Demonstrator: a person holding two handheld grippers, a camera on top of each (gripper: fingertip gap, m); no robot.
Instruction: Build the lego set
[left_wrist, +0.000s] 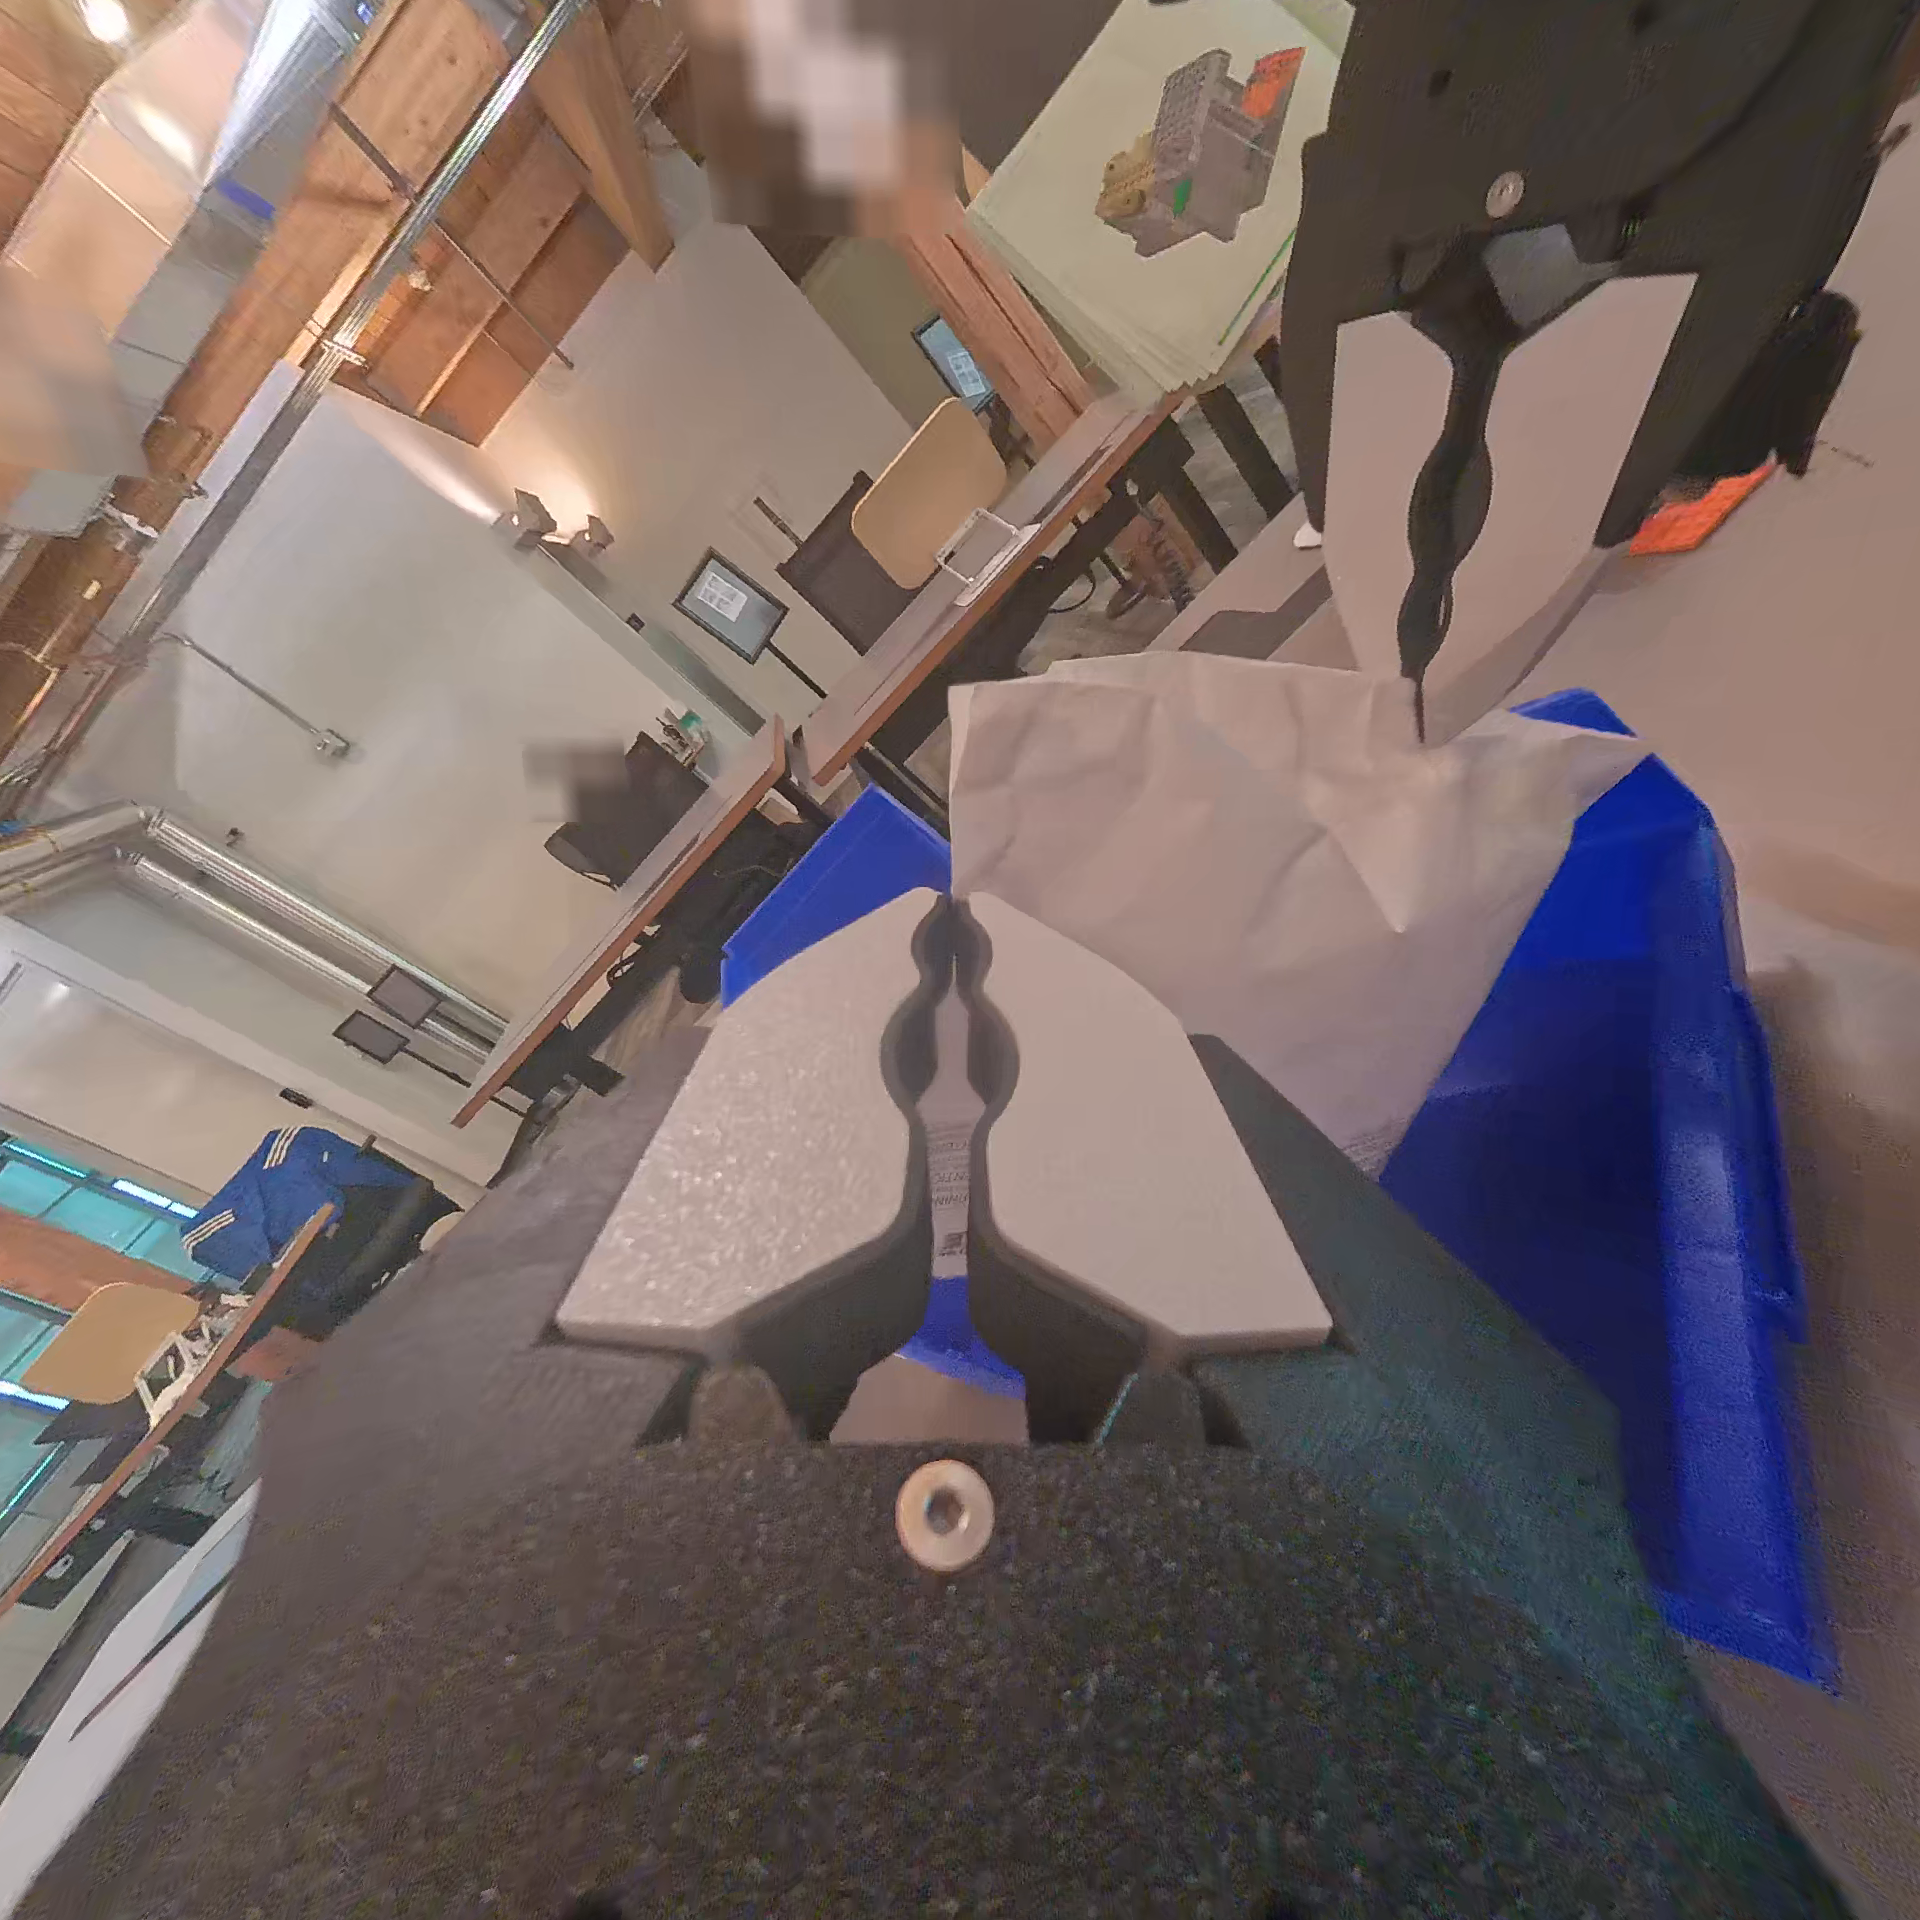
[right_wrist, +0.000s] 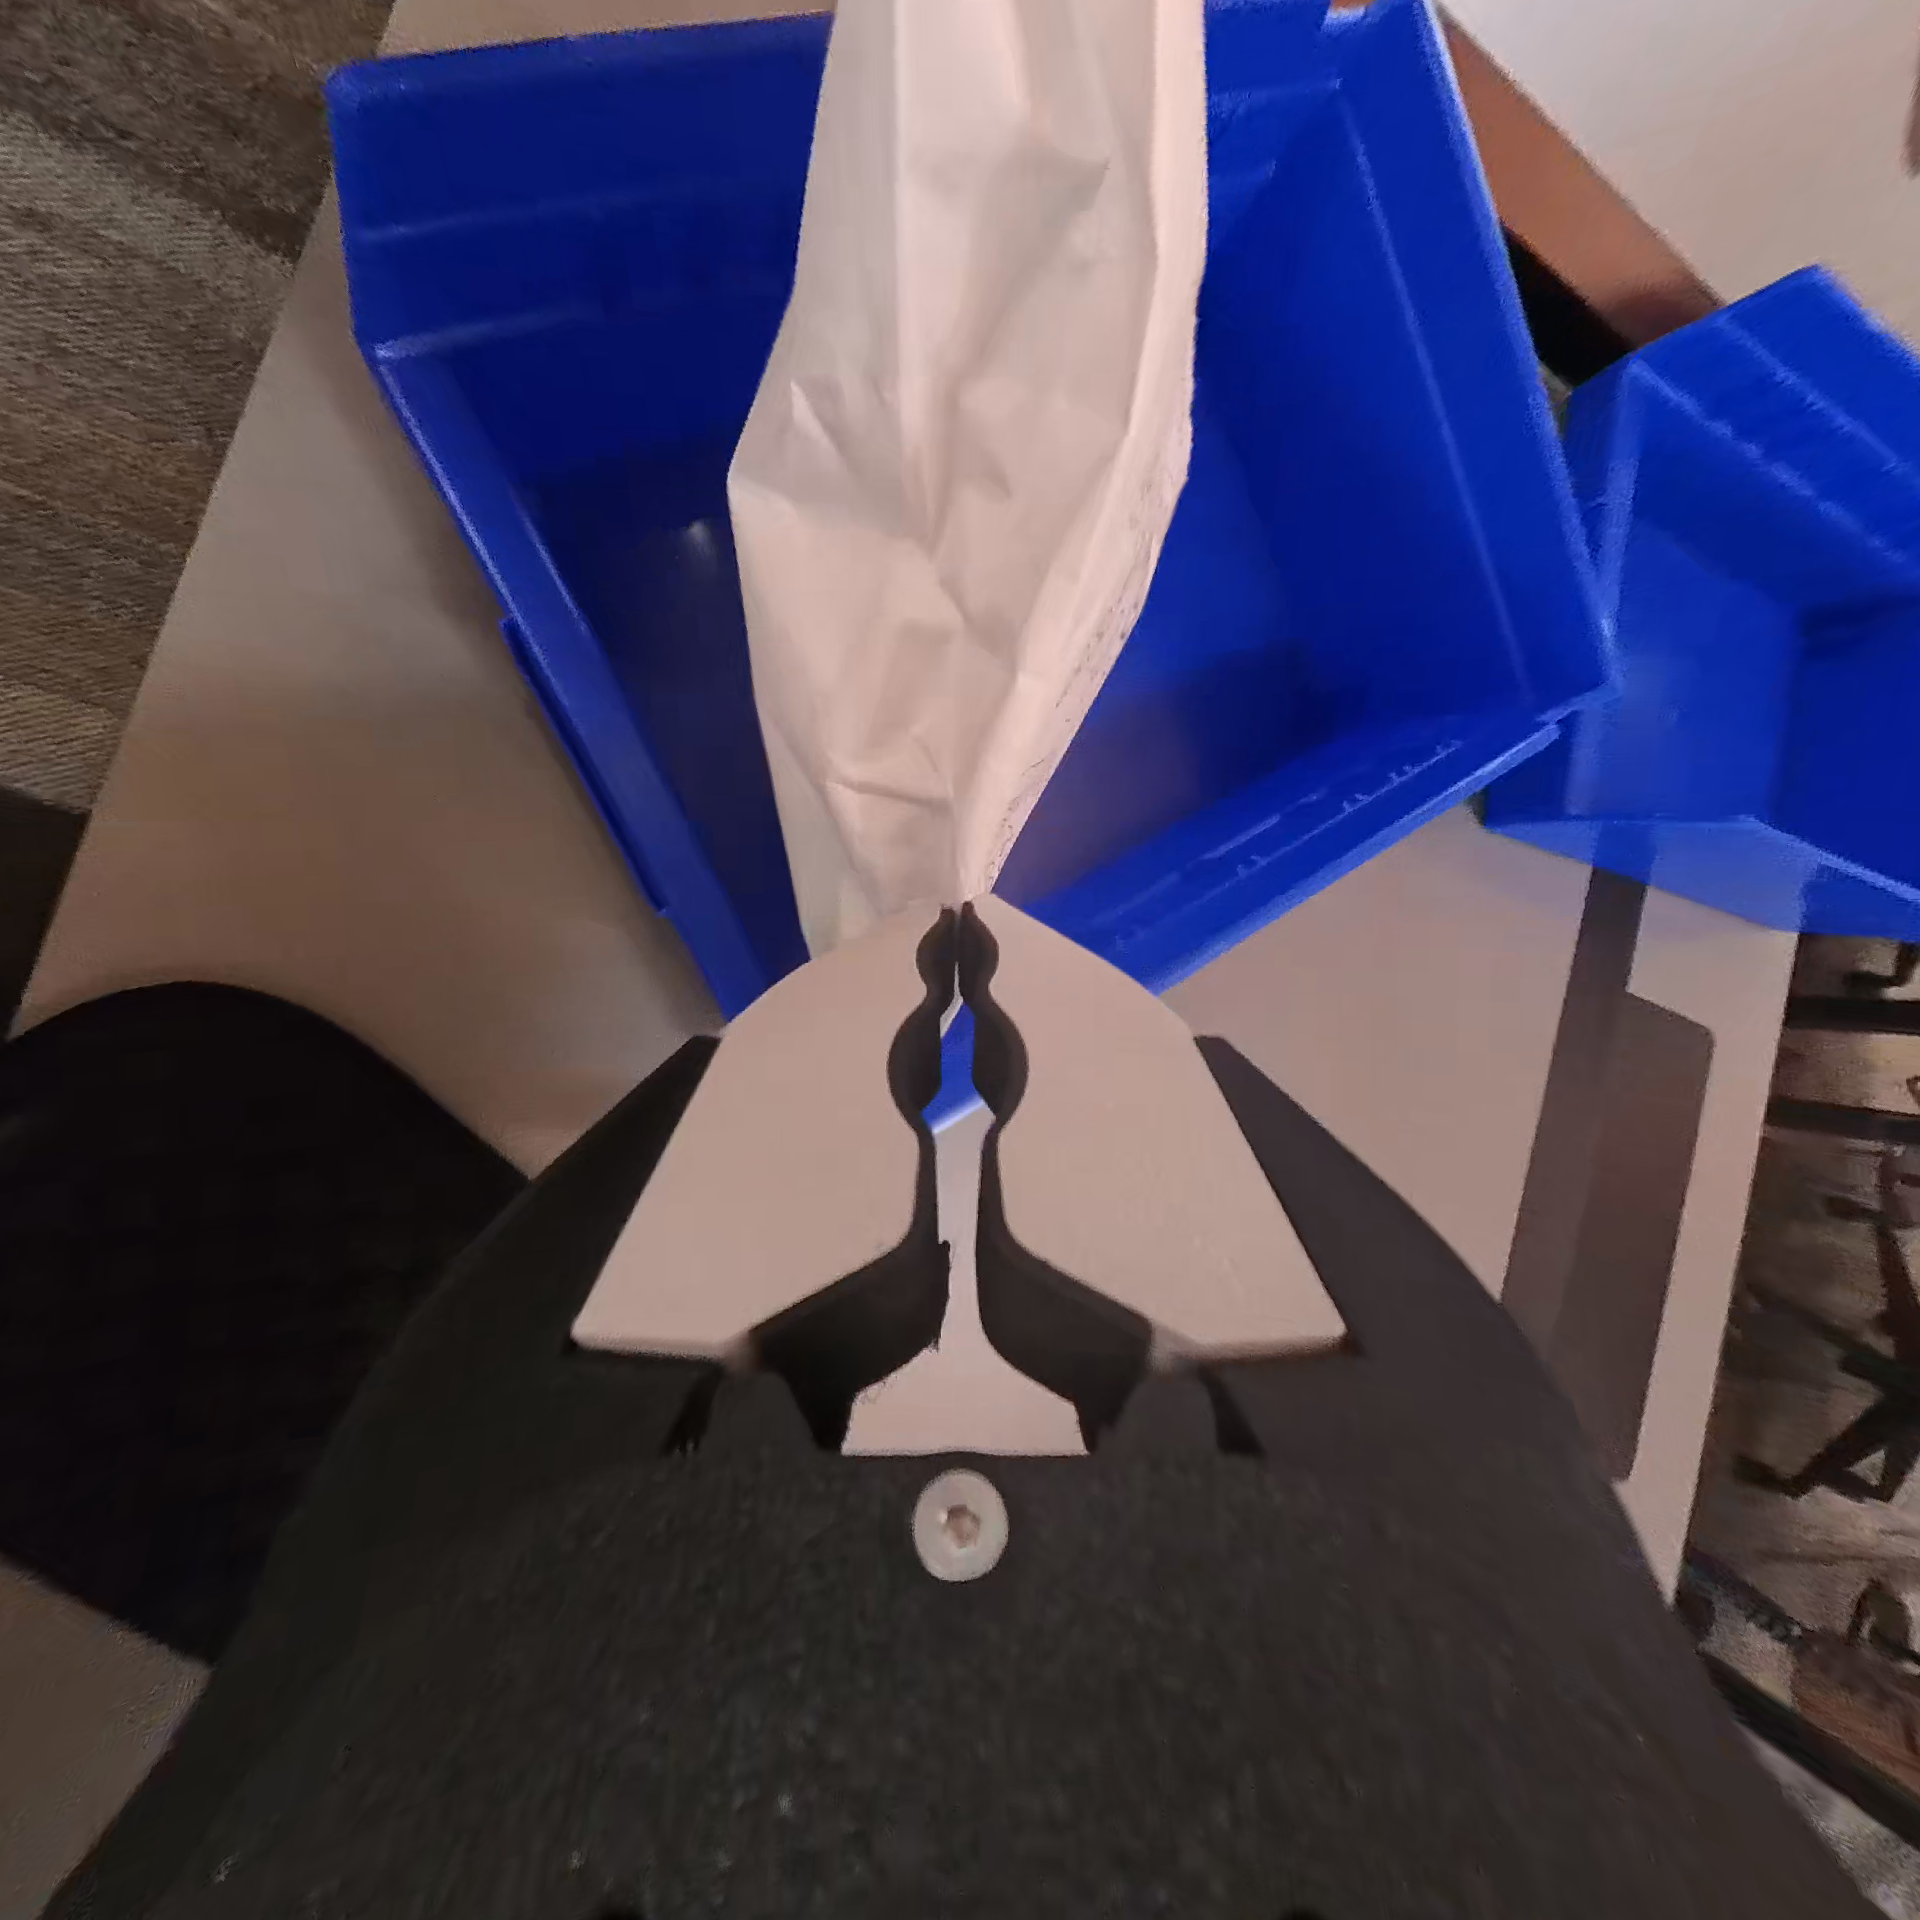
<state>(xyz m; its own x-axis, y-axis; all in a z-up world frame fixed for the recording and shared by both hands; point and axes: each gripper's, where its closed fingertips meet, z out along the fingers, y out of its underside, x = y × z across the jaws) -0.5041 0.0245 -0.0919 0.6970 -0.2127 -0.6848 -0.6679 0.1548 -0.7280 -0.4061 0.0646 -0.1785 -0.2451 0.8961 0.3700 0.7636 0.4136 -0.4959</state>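
My left gripper (left_wrist: 951, 914) is shut on one top corner of a thin, crinkled white bag (left_wrist: 1226, 831). My right gripper (left_wrist: 1415, 717), seen from the left wrist view, is shut on the bag's other top corner. The bag stretches between the two grippers. In the right wrist view my right gripper (right_wrist: 958, 914) pinches the bag (right_wrist: 966, 468), which hangs over the open blue bin (right_wrist: 1351, 520). The same bin (left_wrist: 1621, 1143) lies behind and below the bag in the left wrist view. The bag's lower end is hidden.
A second blue bin (right_wrist: 1766, 623) stands right of the first on the pale table (right_wrist: 312, 779). A black rounded object (right_wrist: 187, 1247) lies at the table's left. A stack of printed sheets (left_wrist: 1143, 187) and an orange item (left_wrist: 1688, 520) lie farther off. Some 15 centimetres of space lies between my two pairs of fingers.
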